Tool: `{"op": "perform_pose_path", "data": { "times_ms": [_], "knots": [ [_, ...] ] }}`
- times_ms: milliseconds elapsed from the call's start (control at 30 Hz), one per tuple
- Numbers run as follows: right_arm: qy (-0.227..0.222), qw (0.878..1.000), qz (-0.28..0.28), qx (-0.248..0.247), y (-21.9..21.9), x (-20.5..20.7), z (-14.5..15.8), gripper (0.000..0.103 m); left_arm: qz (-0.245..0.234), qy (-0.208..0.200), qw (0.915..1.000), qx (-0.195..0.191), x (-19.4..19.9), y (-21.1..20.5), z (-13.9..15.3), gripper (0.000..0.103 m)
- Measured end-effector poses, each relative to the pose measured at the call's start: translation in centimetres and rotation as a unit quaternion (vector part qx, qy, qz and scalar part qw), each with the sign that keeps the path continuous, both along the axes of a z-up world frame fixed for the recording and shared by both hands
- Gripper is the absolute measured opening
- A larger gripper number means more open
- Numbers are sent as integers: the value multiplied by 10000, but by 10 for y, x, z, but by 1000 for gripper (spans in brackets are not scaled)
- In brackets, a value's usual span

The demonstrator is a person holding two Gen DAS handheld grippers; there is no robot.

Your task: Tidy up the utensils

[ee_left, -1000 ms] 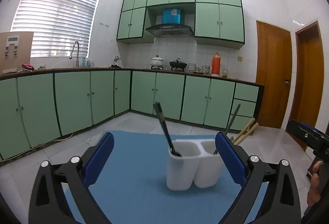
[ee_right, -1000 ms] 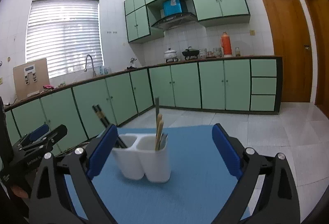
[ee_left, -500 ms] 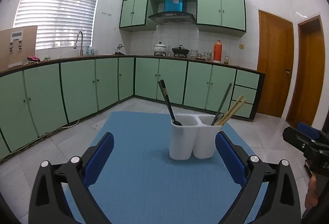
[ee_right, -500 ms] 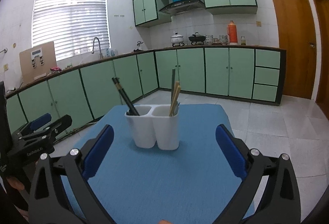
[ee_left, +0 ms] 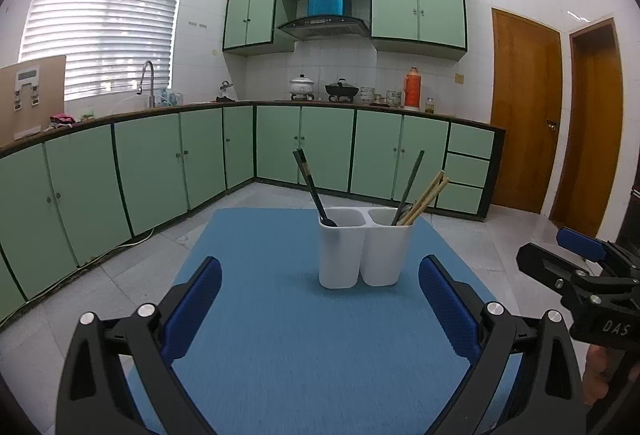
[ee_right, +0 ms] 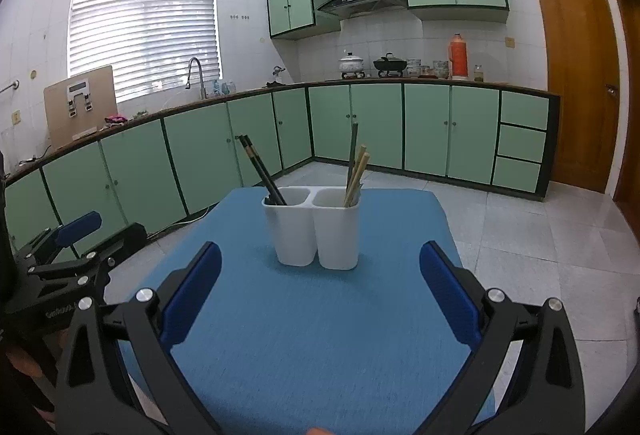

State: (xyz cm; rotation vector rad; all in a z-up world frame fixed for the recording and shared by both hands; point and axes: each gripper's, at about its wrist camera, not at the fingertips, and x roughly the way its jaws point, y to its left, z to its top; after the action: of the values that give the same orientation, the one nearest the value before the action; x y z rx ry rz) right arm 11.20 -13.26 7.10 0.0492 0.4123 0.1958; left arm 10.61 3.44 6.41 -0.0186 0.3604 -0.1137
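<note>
Two empty grippers, left gripper (ee_left: 320, 299) and right gripper (ee_right: 320, 291), gape before one two-compartment holder (ee_left: 365, 247).

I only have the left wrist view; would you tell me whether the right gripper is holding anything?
Observer: No. The right wrist view shows the right gripper open, with only the blue woven mat between its fingers.
Operator: How is it lined up with the holder?
Observer: The white two-compartment plastic holder stands centred ahead of it, beyond the fingertips, untouched.
</note>
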Motion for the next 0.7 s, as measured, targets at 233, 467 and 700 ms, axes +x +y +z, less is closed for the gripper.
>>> {"op": "perform_pose_path", "data": {
  "times_ms": [233,467,700],
  "knots": [
    [-39,10000,54,-29,2,-2,4,96,-2,-49,10000,-34,-3,1,1,97],
    [-48,10000,70,-25,3,-2,5,96,-13,-71,10000,-35,-4,-1,1,97],
    [-50,10000,75,-41,3,-1,6,96,-28,-79,10000,-26,-4,-1,1,97]
  ]
}}
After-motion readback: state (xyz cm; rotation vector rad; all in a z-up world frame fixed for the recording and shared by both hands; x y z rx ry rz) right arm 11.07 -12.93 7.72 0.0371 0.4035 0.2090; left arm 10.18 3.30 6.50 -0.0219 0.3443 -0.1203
